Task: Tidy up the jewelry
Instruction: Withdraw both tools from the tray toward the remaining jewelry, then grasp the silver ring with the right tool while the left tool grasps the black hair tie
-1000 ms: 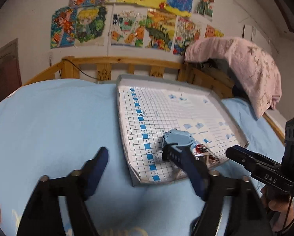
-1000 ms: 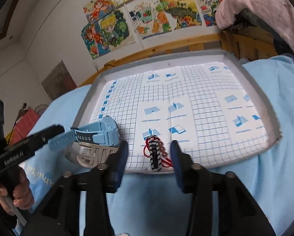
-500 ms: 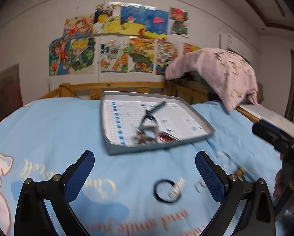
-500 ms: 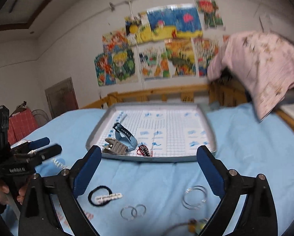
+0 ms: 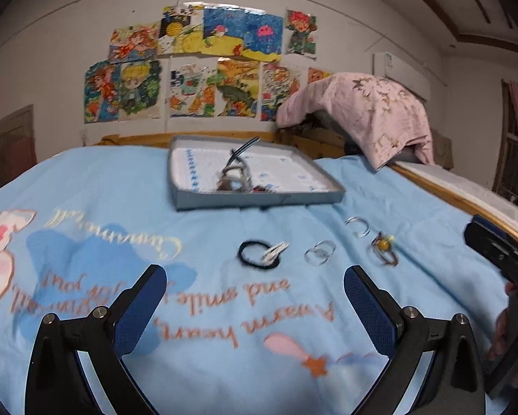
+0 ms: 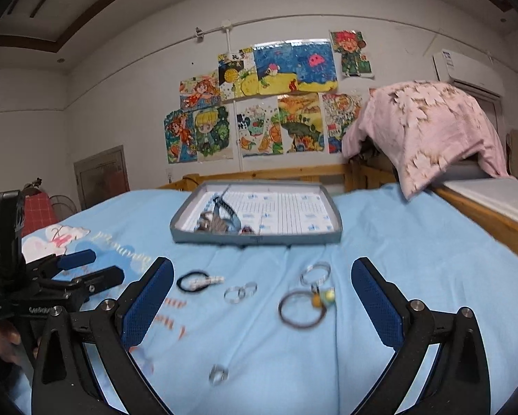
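Note:
A grey tray with a grid sheet lies on the blue bedspread; watches and a red bracelet lie at its near edge. In front of it lie a black hair tie with a white clip, paired clear rings, a clear bangle, a brown loop with a yellow bead and a small ring. My left gripper and right gripper are open and empty, well short of the tray.
A wooden bed rail runs behind the tray. A pink blanket hangs over furniture at back right. The right gripper shows at the left view's right edge; the left gripper shows at the right view's left.
Both grippers have pulled back from the tray and opened wide. The blue watch, held by the left gripper a second ago, now lies in the tray. Loose jewelry on the bedspread has come into view.

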Demonstrator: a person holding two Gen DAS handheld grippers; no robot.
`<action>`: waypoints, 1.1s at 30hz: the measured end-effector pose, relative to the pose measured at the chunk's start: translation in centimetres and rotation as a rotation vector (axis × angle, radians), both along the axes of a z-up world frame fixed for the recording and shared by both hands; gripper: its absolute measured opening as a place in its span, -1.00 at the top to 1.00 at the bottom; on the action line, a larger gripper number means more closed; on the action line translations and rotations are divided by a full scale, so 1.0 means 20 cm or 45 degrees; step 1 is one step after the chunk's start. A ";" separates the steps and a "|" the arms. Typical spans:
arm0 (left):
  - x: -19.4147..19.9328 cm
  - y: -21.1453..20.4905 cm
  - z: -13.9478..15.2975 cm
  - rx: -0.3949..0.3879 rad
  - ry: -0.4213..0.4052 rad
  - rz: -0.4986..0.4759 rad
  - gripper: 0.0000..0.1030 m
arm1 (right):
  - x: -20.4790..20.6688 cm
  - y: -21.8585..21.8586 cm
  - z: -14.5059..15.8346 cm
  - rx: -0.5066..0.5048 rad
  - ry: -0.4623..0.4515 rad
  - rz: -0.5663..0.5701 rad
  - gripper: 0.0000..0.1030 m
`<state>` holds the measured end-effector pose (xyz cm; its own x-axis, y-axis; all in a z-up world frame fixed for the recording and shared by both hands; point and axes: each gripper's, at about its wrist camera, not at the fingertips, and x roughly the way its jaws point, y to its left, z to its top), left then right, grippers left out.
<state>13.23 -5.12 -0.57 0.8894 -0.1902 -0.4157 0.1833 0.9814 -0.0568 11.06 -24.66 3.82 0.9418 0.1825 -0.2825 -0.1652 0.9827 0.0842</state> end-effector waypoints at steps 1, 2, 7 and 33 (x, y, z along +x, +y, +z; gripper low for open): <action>-0.01 0.00 -0.02 0.005 0.003 0.012 -1.00 | -0.02 -0.01 -0.01 0.006 0.007 -0.009 -0.96; -0.02 0.01 -0.05 0.011 0.016 0.017 -1.00 | -0.02 -0.01 -0.03 0.012 0.015 -0.017 -0.96; 0.01 0.03 -0.10 -0.006 0.092 0.042 -1.00 | -0.06 -0.03 -0.11 0.038 0.055 -0.046 -0.96; 0.27 0.10 -0.08 -0.078 0.196 0.021 -1.00 | 0.04 0.16 -0.27 -0.089 0.267 0.140 -0.36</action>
